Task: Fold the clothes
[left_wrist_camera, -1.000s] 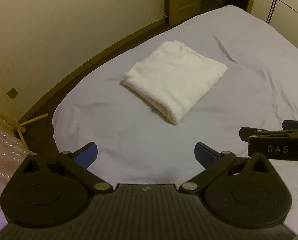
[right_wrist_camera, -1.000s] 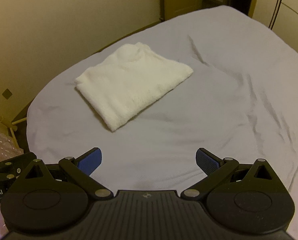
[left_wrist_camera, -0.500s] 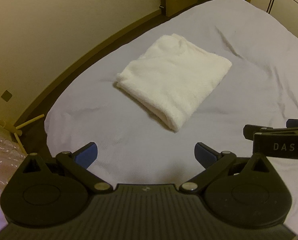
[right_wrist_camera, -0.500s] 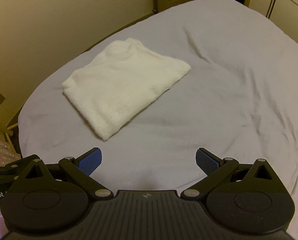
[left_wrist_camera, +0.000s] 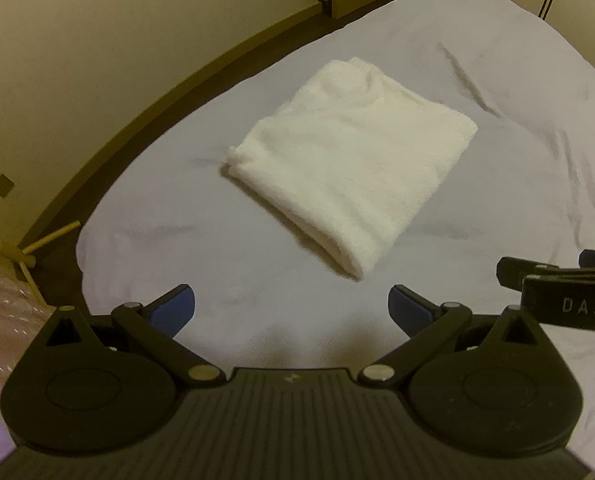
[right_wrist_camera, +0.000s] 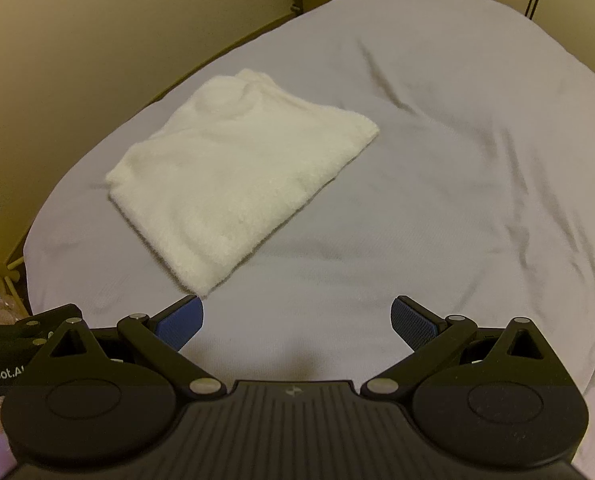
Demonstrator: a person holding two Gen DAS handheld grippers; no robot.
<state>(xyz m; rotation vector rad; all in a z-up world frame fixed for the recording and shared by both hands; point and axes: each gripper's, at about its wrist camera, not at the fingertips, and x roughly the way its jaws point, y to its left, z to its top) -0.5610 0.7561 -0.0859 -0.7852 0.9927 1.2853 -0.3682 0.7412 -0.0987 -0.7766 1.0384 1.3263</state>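
Folded white garment (right_wrist_camera: 237,184) sits at 11 o'clock from the right gripper (right_wrist_camera: 297,320) – long axis 11-to-5, near corner closest. Left gripper (left_wrist_camera: 291,306) too – both spread wide, empty.

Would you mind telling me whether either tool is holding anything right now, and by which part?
Nothing is held. The left tool and the right tool are both open and hang short of the folded white cloth lying on the bed sheet.
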